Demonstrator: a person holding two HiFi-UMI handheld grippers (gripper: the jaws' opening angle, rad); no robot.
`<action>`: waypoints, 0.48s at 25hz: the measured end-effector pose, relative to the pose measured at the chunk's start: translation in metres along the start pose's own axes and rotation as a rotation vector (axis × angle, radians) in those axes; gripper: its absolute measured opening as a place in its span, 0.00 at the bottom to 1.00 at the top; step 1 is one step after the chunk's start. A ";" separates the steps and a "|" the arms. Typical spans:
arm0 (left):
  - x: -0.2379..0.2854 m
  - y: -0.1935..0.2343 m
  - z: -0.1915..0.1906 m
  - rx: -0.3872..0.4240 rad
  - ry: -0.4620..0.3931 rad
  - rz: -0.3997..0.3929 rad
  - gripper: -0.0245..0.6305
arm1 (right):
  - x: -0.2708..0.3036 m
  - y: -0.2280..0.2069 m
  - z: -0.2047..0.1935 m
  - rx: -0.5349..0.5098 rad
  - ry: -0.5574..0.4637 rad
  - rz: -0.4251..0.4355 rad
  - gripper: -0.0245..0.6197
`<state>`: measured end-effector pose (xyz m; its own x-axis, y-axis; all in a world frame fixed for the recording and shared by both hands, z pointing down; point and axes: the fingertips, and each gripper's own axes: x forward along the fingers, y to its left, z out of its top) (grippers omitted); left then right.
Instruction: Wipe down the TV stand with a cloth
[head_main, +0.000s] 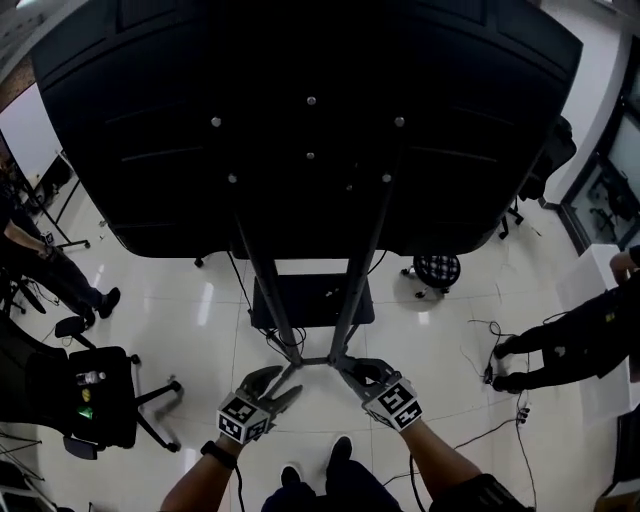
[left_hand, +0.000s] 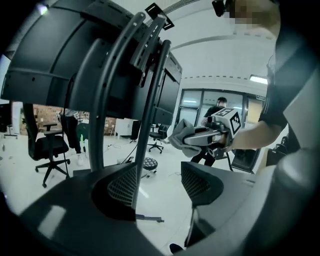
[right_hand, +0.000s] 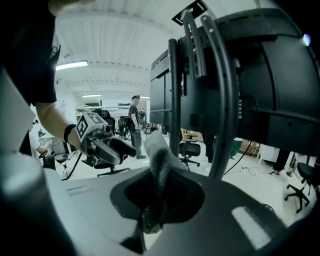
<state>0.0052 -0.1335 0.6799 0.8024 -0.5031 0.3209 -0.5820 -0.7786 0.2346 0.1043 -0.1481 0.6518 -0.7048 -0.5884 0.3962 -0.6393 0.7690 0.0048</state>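
The TV stand's two dark poles (head_main: 262, 275) rise from a black base (head_main: 312, 300) to the back of a large black TV (head_main: 310, 120). Just below where the poles meet the base, my left gripper (head_main: 275, 386) stands open with nothing in it. In the left gripper view one pole (left_hand: 145, 100) runs up just beyond my left gripper (left_hand: 157, 187). My right gripper (head_main: 362, 374) is shut on a grey cloth (right_hand: 159, 155), next to the right pole. The cloth (left_hand: 181, 134) sticks out past its jaws, close to the pole (right_hand: 175, 100); I cannot tell if it touches.
A black office chair (head_main: 95, 390) stands at the left. A checkered stool (head_main: 437, 268) sits right of the base. Cables (head_main: 500, 345) lie on the white floor at the right. People stand at the left (head_main: 45, 260) and right (head_main: 575, 345) edges. My shoes (head_main: 315, 462) are below.
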 end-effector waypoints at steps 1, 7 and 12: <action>-0.016 -0.009 0.011 0.004 -0.022 -0.015 0.49 | -0.008 0.012 0.015 0.004 -0.024 -0.012 0.07; -0.106 -0.057 0.061 0.046 -0.143 -0.048 0.49 | -0.064 0.073 0.081 0.005 -0.114 -0.097 0.07; -0.179 -0.086 0.081 0.084 -0.214 -0.055 0.49 | -0.105 0.127 0.121 -0.032 -0.173 -0.150 0.07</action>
<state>-0.0779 -0.0073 0.5279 0.8477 -0.5199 0.1055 -0.5305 -0.8311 0.1667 0.0596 -0.0189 0.4999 -0.6465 -0.7289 0.2253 -0.7329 0.6754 0.0820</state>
